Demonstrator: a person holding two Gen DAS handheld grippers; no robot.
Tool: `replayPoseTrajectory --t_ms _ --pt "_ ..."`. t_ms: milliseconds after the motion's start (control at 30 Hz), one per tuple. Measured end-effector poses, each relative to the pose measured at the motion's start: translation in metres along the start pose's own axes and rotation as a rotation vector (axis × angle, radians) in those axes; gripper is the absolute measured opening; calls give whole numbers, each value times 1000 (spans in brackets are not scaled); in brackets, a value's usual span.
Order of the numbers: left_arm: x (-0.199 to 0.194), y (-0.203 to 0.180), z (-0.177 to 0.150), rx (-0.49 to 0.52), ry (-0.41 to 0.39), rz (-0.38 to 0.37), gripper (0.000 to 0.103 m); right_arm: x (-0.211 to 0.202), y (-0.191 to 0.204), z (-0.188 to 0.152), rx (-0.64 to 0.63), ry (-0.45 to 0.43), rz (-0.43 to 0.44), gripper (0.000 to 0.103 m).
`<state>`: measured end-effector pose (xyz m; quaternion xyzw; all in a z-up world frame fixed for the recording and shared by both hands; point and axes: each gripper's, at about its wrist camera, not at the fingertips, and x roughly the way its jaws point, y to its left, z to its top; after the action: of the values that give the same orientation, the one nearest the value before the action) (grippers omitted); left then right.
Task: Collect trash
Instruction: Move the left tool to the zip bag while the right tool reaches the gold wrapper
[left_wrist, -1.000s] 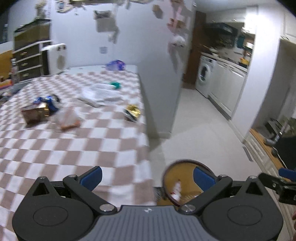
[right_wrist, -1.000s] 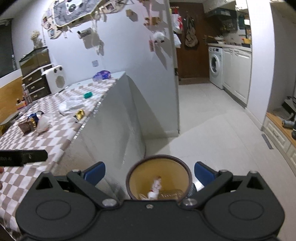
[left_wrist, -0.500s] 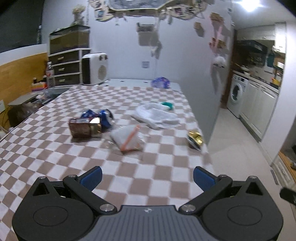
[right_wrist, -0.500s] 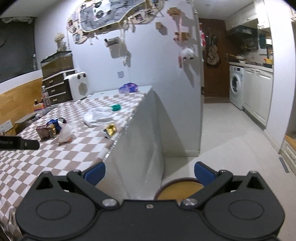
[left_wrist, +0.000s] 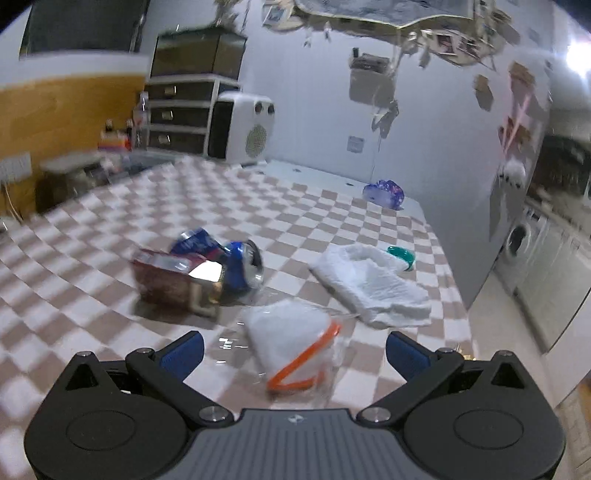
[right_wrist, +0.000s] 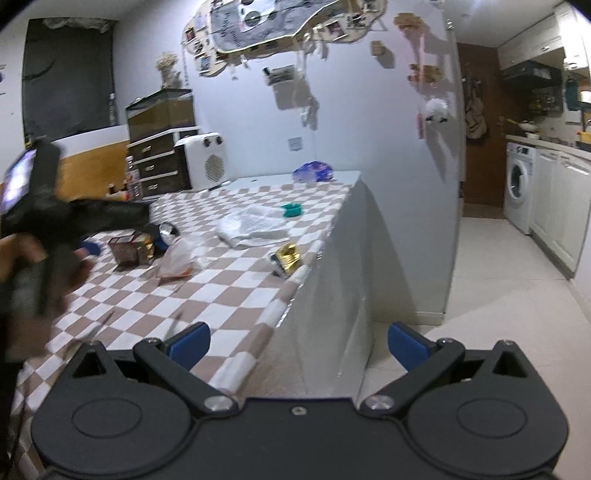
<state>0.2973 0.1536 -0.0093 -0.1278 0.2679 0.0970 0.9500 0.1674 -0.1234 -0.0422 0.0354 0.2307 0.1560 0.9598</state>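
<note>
- The clear plastic bag (left_wrist: 295, 347) with an orange strip lies on the checked surface (left_wrist: 110, 229), right between the spread left tongs (left_wrist: 291, 350), not yet gripped.
- Judged step: reaching for this piece of trash; next the fingers must drop around it and close.
- Just behind sit a crushed blue can (left_wrist: 240, 269) and brown carton (left_wrist: 170, 277); a white wrapper (left_wrist: 369, 284) lies beside.
- The right tongs (right_wrist: 297, 345) hang apart and empty off the surface's edge, level.

Heater: I see a white fan heater (left_wrist: 245, 127) at the tabletop's (left_wrist: 110, 221) far end.
Drawers: dark drawer unit (left_wrist: 181, 110) beside it.
Kitchen: washing machine (right_wrist: 517, 184) against far wall.
</note>
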Motion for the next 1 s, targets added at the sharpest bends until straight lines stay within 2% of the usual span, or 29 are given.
replayPoseTrajectory --t_ms 100,267,400,500,567,667,800,1000 --pt "15 6 -4 -53 -11 -80 103 4 1 0 7 7 -15 103" --pt "21 23 -17 -143 -78 -148 102 14 -2 1 7 8 -9 103" --pt "24 24 -19 -121 -66 -93 95 28 -7 5 34 -2 4 103" --pt "22 19 -22 -93 -81 -94 93 40 -9 11 59 -34 7 103" --pt "23 17 -26 -78 -72 -83 81 49 -10 18 73 -60 19 102" --pt "25 18 -32 -51 -50 -54 77 65 -7 28 74 -94 55 95" --pt "25 17 -37 -21 -35 -29 77 87 -3 35 54 -119 83 90" --pt "25 21 -38 -38 -34 -45 57 110 1 33 7 -102 119 80"
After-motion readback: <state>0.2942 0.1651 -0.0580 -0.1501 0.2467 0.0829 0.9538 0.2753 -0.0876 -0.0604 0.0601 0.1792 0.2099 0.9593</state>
